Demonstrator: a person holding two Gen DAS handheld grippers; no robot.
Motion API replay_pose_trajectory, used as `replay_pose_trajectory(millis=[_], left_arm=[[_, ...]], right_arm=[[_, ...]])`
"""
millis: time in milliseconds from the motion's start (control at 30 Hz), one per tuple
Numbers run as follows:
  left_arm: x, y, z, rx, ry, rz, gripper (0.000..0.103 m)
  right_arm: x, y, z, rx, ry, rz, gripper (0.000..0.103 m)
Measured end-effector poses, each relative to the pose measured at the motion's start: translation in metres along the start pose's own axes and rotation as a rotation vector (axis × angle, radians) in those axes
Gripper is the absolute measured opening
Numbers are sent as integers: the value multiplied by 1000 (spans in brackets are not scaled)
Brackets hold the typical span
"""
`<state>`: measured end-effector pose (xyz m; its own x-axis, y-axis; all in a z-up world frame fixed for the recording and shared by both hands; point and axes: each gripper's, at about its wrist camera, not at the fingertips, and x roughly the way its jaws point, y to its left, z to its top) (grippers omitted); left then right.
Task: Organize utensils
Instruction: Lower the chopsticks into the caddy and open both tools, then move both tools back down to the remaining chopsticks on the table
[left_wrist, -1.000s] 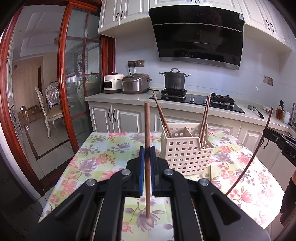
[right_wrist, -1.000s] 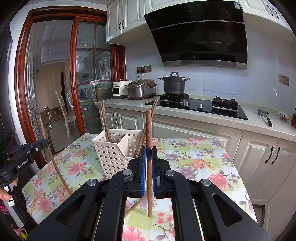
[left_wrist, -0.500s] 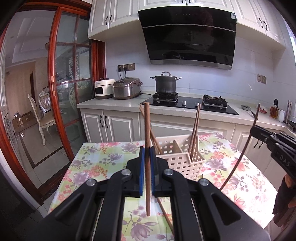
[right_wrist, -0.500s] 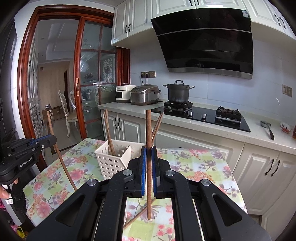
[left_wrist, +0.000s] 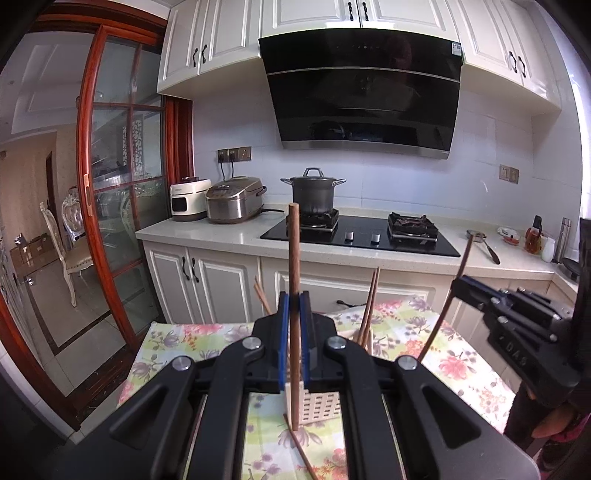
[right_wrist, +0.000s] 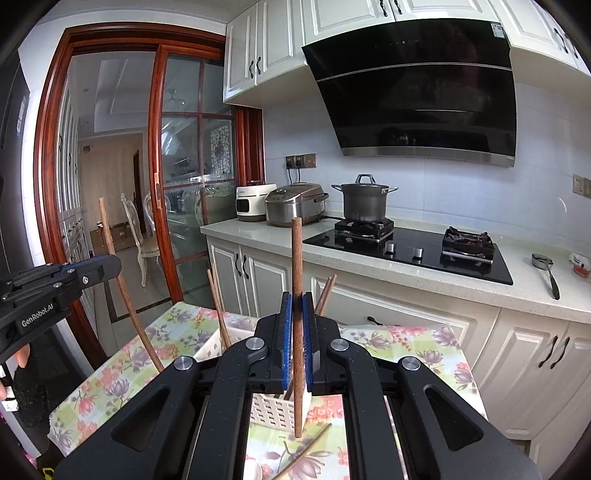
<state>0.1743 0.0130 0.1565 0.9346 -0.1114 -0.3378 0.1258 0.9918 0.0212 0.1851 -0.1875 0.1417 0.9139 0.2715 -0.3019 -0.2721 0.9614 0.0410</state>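
Note:
My left gripper (left_wrist: 294, 299) is shut on a brown wooden chopstick (left_wrist: 294, 258) that stands upright between its blue pads. My right gripper (right_wrist: 296, 300) is likewise shut on a second upright chopstick (right_wrist: 296, 258). Both are held above the flowered table (left_wrist: 461, 365). A white slotted utensil basket (left_wrist: 317, 402) sits below and ahead, mostly hidden behind the fingers, with several chopsticks (left_wrist: 369, 306) leaning inside it. One loose chopstick (left_wrist: 301, 448) lies on the cloth in front of the basket. The right gripper (left_wrist: 466, 286) also shows at the right of the left wrist view, the left gripper (right_wrist: 99, 266) at the left of the right wrist view.
Beyond the table runs a white counter (left_wrist: 207, 230) with a black hob (left_wrist: 362, 236), a dark pot (left_wrist: 313, 192) and two rice cookers (left_wrist: 234, 199). A wood-framed glass door (left_wrist: 107, 184) stands at the left. A person's fingers (right_wrist: 22, 356) hold the left gripper's handle.
Both grippers have risen with their chopsticks still clamped. The basket has dropped lower in both views and is now largely covered by the fingers.

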Motion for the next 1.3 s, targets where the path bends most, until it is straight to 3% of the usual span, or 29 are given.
replay_pose_trajectory(millis=[233, 400, 500, 833, 933, 967, 1067, 1133, 1200, 1233, 1300], left_arm=[[5, -6, 45, 8, -45, 2, 6], [27, -1, 56, -29, -43, 4, 6], [46, 3, 52, -53, -21, 4, 6], [127, 18, 4, -137, 165, -68, 6], [142, 23, -11, -148, 196, -54, 6], [144, 25, -14, -156, 199, -49, 7], [146, 32, -21, -147, 194, -6, 15], [142, 35, -26, -134, 177, 31, 32], [135, 39, -29, -135, 157, 63, 47], [131, 43, -32, -140, 143, 82, 52], [123, 49, -36, -143, 126, 110, 59]], right_arm=[[17, 10, 24, -11, -11, 9, 5], [32, 13, 28, -9, -3, 15, 5], [44, 13, 25, 4, 12, 31, 5], [96, 5, -2, 12, 138, 45, 5], [110, 3, -12, 22, 166, 30, 6], [115, 1, -15, 32, 177, 28, 10], [121, -7, -20, 55, 189, 21, 13], [121, -12, -24, 64, 192, 13, 16], [119, -18, -29, 78, 195, 11, 28], [118, -21, -31, 87, 196, 11, 34], [113, -25, -37, 92, 196, 2, 34]])
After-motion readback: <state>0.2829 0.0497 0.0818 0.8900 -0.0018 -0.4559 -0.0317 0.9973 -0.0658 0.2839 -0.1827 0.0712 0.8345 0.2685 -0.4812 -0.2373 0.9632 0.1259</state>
